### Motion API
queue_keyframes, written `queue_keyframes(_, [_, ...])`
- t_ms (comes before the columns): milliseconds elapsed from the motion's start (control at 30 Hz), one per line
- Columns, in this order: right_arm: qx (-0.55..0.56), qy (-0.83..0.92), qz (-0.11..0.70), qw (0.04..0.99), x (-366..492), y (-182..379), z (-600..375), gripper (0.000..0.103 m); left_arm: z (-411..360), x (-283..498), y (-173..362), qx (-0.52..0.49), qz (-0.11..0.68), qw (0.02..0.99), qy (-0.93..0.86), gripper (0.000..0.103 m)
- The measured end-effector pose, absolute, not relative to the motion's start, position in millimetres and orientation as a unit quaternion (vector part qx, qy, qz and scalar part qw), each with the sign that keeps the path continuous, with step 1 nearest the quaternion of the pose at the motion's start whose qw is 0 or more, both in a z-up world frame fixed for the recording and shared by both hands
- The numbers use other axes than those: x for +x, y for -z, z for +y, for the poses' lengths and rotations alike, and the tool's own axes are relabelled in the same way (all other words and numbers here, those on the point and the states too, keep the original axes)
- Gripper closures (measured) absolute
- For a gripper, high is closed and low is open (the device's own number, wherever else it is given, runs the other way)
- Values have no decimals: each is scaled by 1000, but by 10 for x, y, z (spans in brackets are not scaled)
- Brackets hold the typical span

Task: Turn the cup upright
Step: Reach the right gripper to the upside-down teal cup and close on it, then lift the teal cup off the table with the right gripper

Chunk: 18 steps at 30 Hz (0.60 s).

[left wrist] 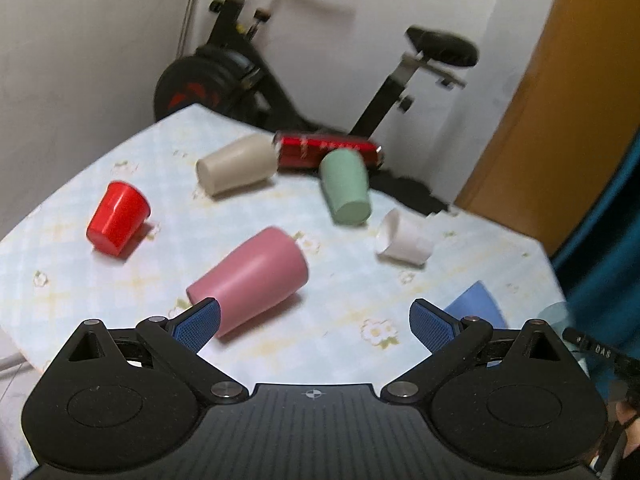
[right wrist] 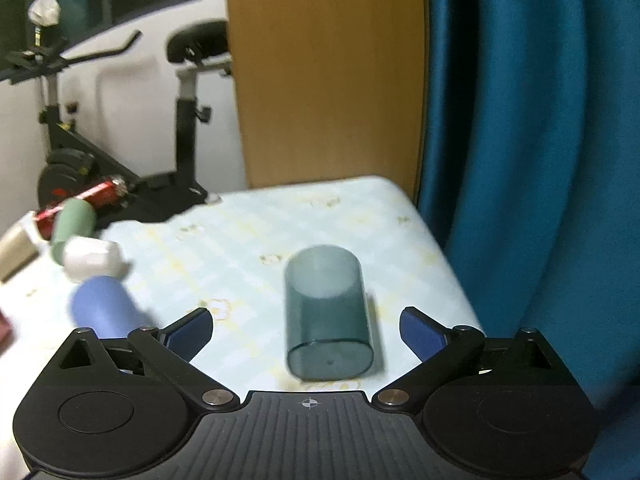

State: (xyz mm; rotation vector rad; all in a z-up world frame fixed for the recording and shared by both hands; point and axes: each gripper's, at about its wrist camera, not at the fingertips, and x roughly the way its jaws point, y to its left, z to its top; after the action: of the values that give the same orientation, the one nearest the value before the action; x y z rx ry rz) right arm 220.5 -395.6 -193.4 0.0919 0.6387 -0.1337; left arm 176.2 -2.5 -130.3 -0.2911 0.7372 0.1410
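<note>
Several cups lie on their sides on a light floral tablecloth (left wrist: 340,332). In the left wrist view my left gripper (left wrist: 315,326) is open and empty, its left fingertip next to the base end of a pink cup (left wrist: 250,280). Farther off lie a red cup (left wrist: 117,219), a beige cup (left wrist: 236,165), a green cup (left wrist: 346,186), a white cup (left wrist: 404,238) and a blue cup (left wrist: 476,308). In the right wrist view my right gripper (right wrist: 306,330) is open, and a translucent teal cup (right wrist: 326,312) lies between its fingers, base toward me.
A red can (left wrist: 328,151) lies near the table's far edge. An exercise bike (left wrist: 280,72) stands behind the table. A wooden panel (right wrist: 328,72) and a teal curtain (right wrist: 532,120) border the right side. The blue cup (right wrist: 106,308) and white cup (right wrist: 93,260) lie left of my right gripper.
</note>
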Motion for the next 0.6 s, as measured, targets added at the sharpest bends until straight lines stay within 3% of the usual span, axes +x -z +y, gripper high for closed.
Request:
queue_keyframes(233, [47, 82, 370, 924, 2844, 2360, -4103, 7, -35, 1904, 1438, -118, 383, 912, -89, 2])
queue_keyframes(400, [71, 82, 406, 907, 2990, 2563, -4162, 31, -8, 1943, 1502, -107, 395, 908, -92, 2])
queue_keyframes(433, [70, 85, 400, 910, 2981, 2561, -4156, 39, -2, 1946, 1509, -103, 396, 908, -93, 2])
queue_keyframes(600, [83, 83, 397, 910, 2872, 2505, -4173, 41, 46, 1936, 1520, -90, 392, 910, -100, 2])
